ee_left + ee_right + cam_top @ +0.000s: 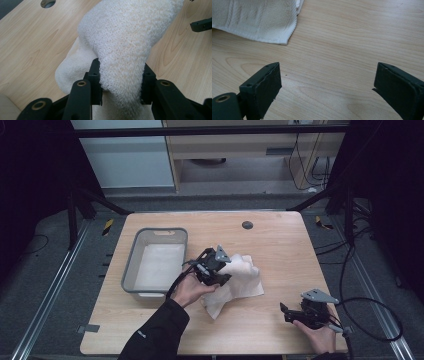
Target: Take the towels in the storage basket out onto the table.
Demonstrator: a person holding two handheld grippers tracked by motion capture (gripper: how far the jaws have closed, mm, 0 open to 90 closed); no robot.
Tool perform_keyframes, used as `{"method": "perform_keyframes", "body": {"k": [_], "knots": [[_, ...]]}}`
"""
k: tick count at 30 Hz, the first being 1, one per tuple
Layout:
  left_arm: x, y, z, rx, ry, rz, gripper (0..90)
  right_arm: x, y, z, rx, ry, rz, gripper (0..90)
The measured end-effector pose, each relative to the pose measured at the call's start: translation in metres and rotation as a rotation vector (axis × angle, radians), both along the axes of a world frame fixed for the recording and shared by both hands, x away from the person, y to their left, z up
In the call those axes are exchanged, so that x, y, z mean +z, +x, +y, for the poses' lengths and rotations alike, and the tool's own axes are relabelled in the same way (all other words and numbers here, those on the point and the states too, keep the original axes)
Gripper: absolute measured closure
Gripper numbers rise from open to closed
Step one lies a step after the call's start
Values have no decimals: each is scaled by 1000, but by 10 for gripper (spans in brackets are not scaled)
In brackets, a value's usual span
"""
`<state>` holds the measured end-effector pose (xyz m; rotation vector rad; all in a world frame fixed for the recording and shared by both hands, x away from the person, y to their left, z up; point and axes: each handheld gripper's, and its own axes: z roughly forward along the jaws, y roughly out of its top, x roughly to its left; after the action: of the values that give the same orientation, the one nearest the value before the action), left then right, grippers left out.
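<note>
With the left gripper (223, 279) fingers clamped on a bunched fold of the cream terry-cloth towel (239, 279) at the pale wooden counter's (280, 250) centre, carrying it toward nine o'clock into the grey plastic basin (131, 270) looks next, while the right gripper (286, 312) waits wide open at five o'clock.

Layout on the table (280, 245): a tub (131, 270) stands on the left half, with a folded cloth (160, 265) lying flat inside it. Just to the right of the tub, near the table's middle, lies a towel (245, 275), partly bunched. The left gripper (222, 279) sits between the tub and the towel, at the towel's left edge, its jaws on either side of a raised fold. The right gripper (284, 312) lies near the front right corner, apart from the towel. A round hole (247, 225) sits behind the towel, near the far edge.
</note>
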<state>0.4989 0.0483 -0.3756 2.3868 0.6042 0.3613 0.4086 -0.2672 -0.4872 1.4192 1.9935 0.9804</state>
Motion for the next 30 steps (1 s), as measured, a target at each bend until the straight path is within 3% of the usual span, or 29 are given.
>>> {"method": "perform_keyframes", "body": {"k": [10, 17, 28, 30], "knots": [[-16, -2, 6, 0, -11, 10, 599, -1, 0, 0, 5, -8, 0, 71], [-18, -3, 10, 1, -12, 15, 577, -1, 0, 1, 3, -5, 4, 71], [-11, -7, 13, -4, -15, -5, 367, -1, 0, 1, 4, -7, 3, 68], [-6, -10, 18, -14, -37, -8, 335, -1, 0, 1, 3, -6, 4, 67]]}}
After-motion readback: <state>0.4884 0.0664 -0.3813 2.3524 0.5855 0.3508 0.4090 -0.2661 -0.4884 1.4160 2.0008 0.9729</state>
